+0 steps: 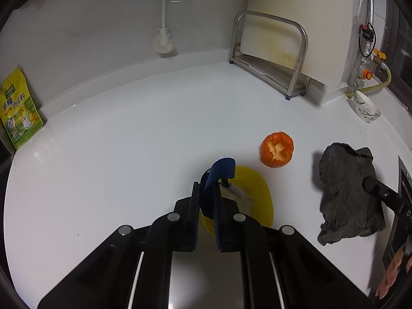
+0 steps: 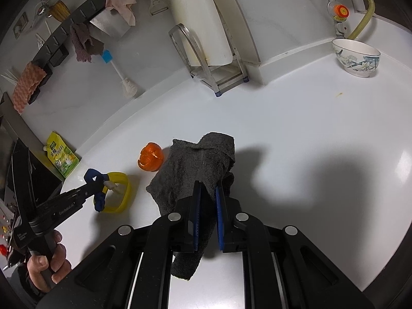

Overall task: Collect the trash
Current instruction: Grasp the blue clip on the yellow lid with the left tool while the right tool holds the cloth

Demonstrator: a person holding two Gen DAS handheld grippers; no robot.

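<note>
My left gripper point(image 1: 206, 193) is shut on the blue handle point(image 1: 221, 171) of a yellow dustpan-like tray point(image 1: 260, 193), which rests on the white counter; a pale scrap point(image 1: 238, 193) lies in it. The tray point(image 2: 121, 193) and left gripper point(image 2: 99, 190) also show in the right wrist view. An orange peel point(image 1: 276, 153) lies on the counter just beyond the tray, also in the right wrist view point(image 2: 151, 157). My right gripper point(image 2: 208, 193) is shut on a dark grey cloth point(image 2: 195, 164), which drapes onto the counter right of the peel. The cloth point(image 1: 347, 190) shows in the left view.
A steel rack with a white cutting board point(image 1: 270, 51) stands at the back. A patterned bowl point(image 2: 356, 56) sits at the far right by gas pipes. A yellow seasoning packet point(image 1: 19, 110) leans at the left wall. A brush point(image 1: 163, 25) hangs on the wall.
</note>
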